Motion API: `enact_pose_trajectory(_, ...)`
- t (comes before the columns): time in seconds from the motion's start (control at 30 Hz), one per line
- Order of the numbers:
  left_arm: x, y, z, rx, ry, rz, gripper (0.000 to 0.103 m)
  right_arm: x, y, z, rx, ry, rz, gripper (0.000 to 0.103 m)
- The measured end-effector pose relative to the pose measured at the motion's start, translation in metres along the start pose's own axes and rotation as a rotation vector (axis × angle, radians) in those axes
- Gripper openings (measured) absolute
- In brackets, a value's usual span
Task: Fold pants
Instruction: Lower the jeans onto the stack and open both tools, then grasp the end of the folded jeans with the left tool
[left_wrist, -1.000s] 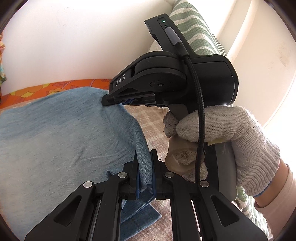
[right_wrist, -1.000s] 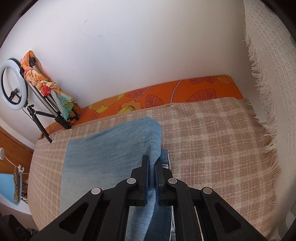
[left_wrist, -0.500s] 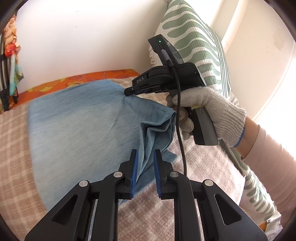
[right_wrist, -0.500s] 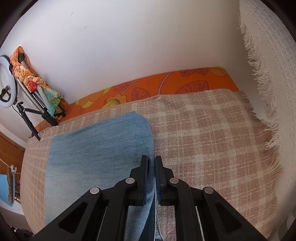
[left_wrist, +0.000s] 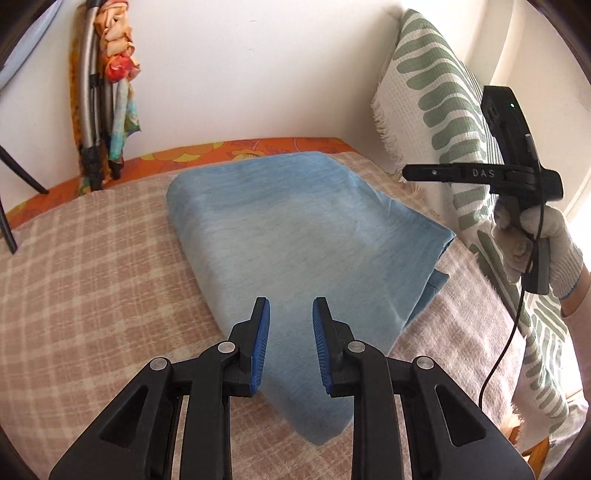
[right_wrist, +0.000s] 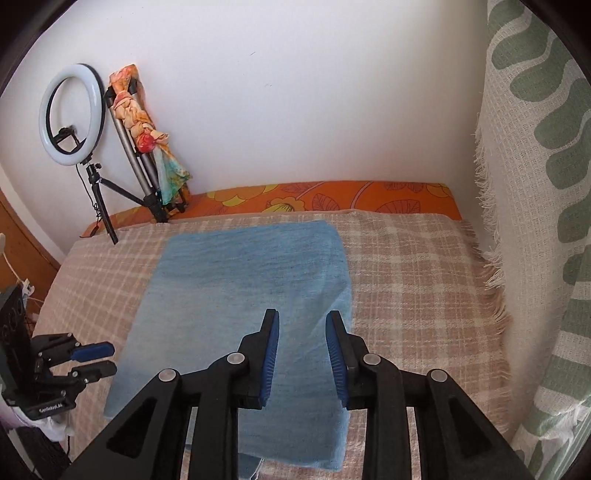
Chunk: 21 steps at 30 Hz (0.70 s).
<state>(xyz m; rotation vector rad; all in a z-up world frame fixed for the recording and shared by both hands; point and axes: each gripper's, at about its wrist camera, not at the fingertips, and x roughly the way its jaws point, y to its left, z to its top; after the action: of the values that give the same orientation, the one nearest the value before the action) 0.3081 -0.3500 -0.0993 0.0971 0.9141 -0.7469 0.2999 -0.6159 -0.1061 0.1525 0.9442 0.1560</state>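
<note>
pants, light blue and folded into a flat block, lie on a beige plaid blanket that covers the bed, closer to its far edge than its near one and nearer the right side, where a corner of the lower layer sticks out. an orange flowered mattress shows as a strip along the bed's far edge, against a white wall. at the far left corner a ring light on a tripod stands beside a folded stand draped with a bright scarf. a cream and green woven throw hangs along the bed's right edge. the left gripper and right gripper both hover above the pants, jaws just parted and released, no cloth pinched between them. a hand in a white knit glove holds the right gripper at the throw.
</note>
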Motion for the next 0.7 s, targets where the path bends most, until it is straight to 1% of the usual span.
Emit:
enact_pose_trajectory(0.07,0.000,0.012,0.002,-0.040,0.001,0.007,0.025,0.004,0.006,-0.011,-0.001,0.027,-0.006,0.030)
enact_pose_trajectory(0.1,-0.001,0.019,0.002,-0.059,0.003,0.007,0.035,0.007,0.006,-0.015,0.011,0.038,-0.006,0.033)
enact_pose_trajectory(0.13,-0.002,0.025,0.003,-0.077,0.004,0.006,0.047,0.010,0.004,-0.019,0.023,0.051,0.000,0.034)
enact_pose_trajectory(0.17,-0.002,0.031,0.003,-0.094,0.006,0.009,0.050,0.014,0.002,-0.023,0.030,0.067,0.003,0.034)
enact_pose_trajectory(0.3,0.003,0.049,0.010,-0.144,0.028,0.021,0.051,0.026,-0.008,-0.035,0.056,0.126,-0.006,0.033)
enact_pose_trajectory(0.37,0.012,0.057,0.012,-0.184,0.052,0.007,0.051,0.033,-0.011,-0.041,0.059,0.149,-0.006,0.032)
enact_pose_trajectory(0.43,0.022,0.065,0.014,-0.223,0.072,0.004,0.051,0.040,-0.008,-0.044,0.032,0.176,-0.029,0.031)
enact_pose_trajectory(0.5,0.031,0.072,0.016,-0.253,0.076,0.010,0.051,0.044,-0.004,-0.044,0.004,0.195,-0.051,0.031)
enact_pose_trajectory(0.6,0.041,0.082,0.017,-0.321,0.084,-0.012,0.051,0.045,-0.004,-0.036,-0.021,0.224,-0.041,0.032)
enact_pose_trajectory(0.67,0.045,0.085,0.018,-0.344,0.086,-0.026,0.051,0.040,-0.009,-0.027,-0.014,0.211,-0.017,0.035)
enact_pose_trajectory(0.7,0.047,0.084,0.019,-0.345,0.086,-0.029,0.051,0.038,-0.012,-0.022,-0.007,0.202,-0.011,0.043)
